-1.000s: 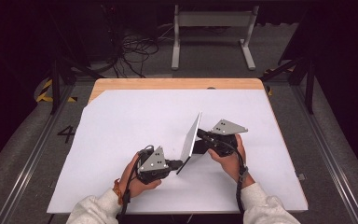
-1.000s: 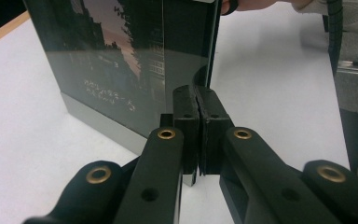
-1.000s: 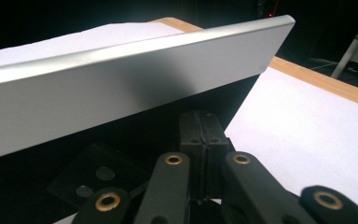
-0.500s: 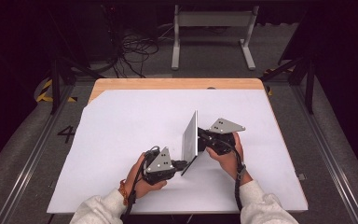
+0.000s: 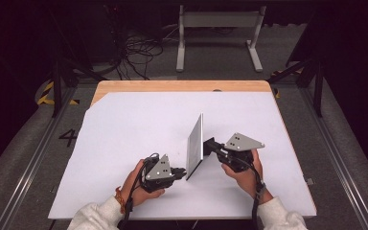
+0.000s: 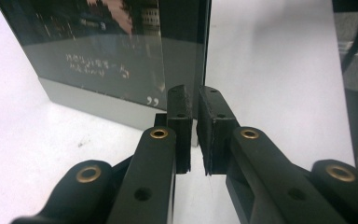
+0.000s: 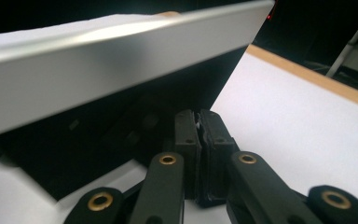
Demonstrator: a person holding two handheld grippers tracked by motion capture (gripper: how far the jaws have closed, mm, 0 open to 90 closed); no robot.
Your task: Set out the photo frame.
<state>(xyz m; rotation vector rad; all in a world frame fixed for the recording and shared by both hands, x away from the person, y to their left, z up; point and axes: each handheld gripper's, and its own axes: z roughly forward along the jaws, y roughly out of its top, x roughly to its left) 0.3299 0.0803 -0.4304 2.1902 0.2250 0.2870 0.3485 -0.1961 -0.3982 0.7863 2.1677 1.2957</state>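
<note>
White sheet (image 5: 124, 143) covers the wooden table (image 5: 172, 86), dark floor with cables behind.

Nearest me, my left gripper (image 5: 181, 171) sits low on the sheet, jaws pointing at the near bottom corner of the thin panel (image 5: 195, 143). In the left gripper view (image 6: 193, 105) my pads are nearly together, narrow gap, the panel's (image 6: 121, 51) edge right at the tips; jaws have just been easing apart. Can't tell whether the pads pinch the edge or just stand at it.

Panel stands upright on its edge on the sheet, between both my grippers, dark glossy face one side, grey back the other.

Slightly farther, my right gripper (image 5: 207, 144) comes at the panel's right side, about mid-height. Right gripper view (image 7: 198, 119) shows pads almost closed, sliver of something pale between them, panel's (image 7: 121, 60) grey rim overhead; these jaws have just begun opening too. Can't tell if they grip the panel.
</note>
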